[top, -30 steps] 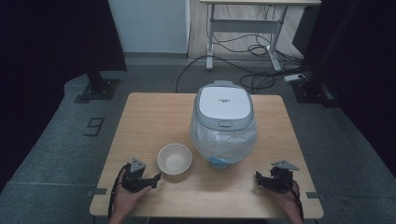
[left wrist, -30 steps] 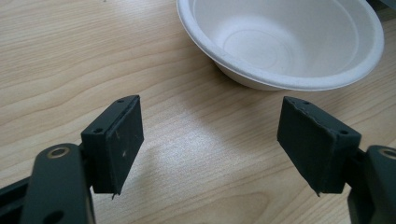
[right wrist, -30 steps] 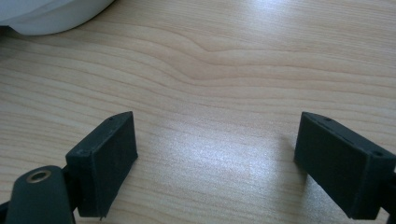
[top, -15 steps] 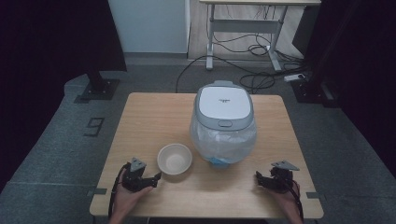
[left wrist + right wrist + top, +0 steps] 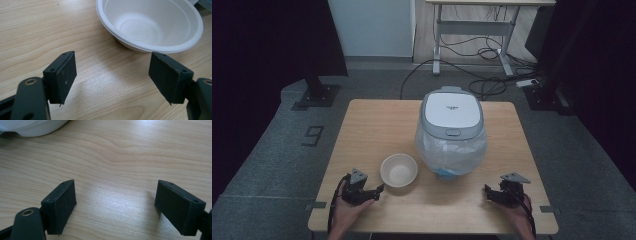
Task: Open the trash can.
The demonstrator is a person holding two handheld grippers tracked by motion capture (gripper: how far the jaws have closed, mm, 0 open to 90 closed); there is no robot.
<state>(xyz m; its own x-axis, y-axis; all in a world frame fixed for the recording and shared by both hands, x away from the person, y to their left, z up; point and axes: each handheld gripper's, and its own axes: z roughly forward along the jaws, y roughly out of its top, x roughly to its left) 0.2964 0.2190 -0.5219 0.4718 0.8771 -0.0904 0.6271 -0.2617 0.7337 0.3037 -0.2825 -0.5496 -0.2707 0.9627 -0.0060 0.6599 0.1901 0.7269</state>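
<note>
Left gripper (image 5: pixel 379 189) at the near left corner of the table (image 5: pixel 372 125), jaws apart, empty, aimed at white bowl (image 5: pixel 399 170) just beyond. Right gripper (image 5: pixel 486 190) near right corner, jaws apart, empty. Rice cooker (image 5: pixel 452 130) at table centre.

I see my left gripper (image 5: pixel 112 77) w/ jaws wide apart, nothing between them, low over the wood table (image 5: pixel 37 30). White bowl (image 5: pixel 150 25) stands just ahead, empty, upright.
</note>
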